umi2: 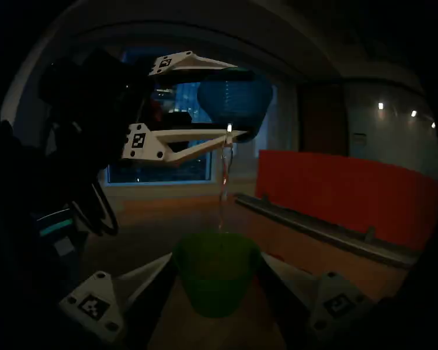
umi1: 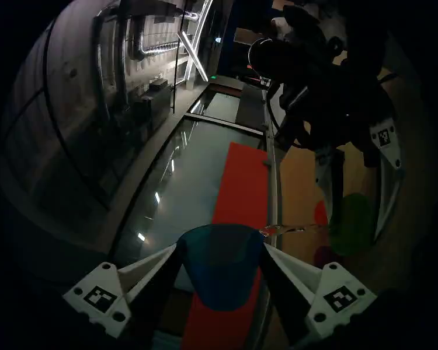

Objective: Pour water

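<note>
Mid-pour, by the look of it; grips the blue cup [umi1: 222,274] in the left hand-held gripper [umi1: 221,248], both fingers clenched on its sides; tips it well over, nearly onto its side, to let a thin stream of water [umi2: 223,175] fall from the lip; holds the green cup [umi2: 216,280] upright in the right hand-held gripper [umi2: 216,259], fingers clamped on either side of its wall, straight under that stream to catch it; carries the blue cup well above the green one, apart and not touching, probably to leave room for the tilt without knocking rims; seems to have both cups up off the wooden surface [umi2: 155,219], near a long red panel [umi2: 347,192], rather than set down, perhaps for finer aim with two free hands; cannot tell in this dim light the level in the green cup, nor the amount left in the blue one; judging by steep tilt and thin trickle, probably late in the pour; next, likely calls for righting the blue cup slowly, with the green cup steady beneath for the last drops; risks a splash onto the surface with any sideways drift of either hand, given so narrow a stream and so long a drop.
</note>
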Tool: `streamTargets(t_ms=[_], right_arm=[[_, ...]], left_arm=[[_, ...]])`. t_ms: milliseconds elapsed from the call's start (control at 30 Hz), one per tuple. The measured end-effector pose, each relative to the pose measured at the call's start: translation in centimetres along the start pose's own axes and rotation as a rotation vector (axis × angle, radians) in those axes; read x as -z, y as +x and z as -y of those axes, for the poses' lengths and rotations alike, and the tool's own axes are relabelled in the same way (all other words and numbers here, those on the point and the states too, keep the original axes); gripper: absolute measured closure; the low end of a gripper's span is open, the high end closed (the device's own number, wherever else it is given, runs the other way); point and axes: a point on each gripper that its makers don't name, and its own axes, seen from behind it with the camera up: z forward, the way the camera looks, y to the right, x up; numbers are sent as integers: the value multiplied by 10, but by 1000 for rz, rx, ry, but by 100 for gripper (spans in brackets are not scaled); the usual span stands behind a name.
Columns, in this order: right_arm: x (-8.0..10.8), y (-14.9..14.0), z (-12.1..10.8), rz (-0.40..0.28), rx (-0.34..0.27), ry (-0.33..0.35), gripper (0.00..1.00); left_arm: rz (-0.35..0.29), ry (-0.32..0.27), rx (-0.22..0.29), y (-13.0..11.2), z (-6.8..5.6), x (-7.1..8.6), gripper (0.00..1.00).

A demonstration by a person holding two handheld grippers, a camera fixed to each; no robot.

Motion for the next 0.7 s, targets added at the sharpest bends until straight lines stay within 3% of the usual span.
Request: streamTargets(t_ms=[700], right_arm=[[-2, 1, 1, 0, 5, 1, 0]], left_arm=[[6, -1, -71, 2, 5, 1, 13]])
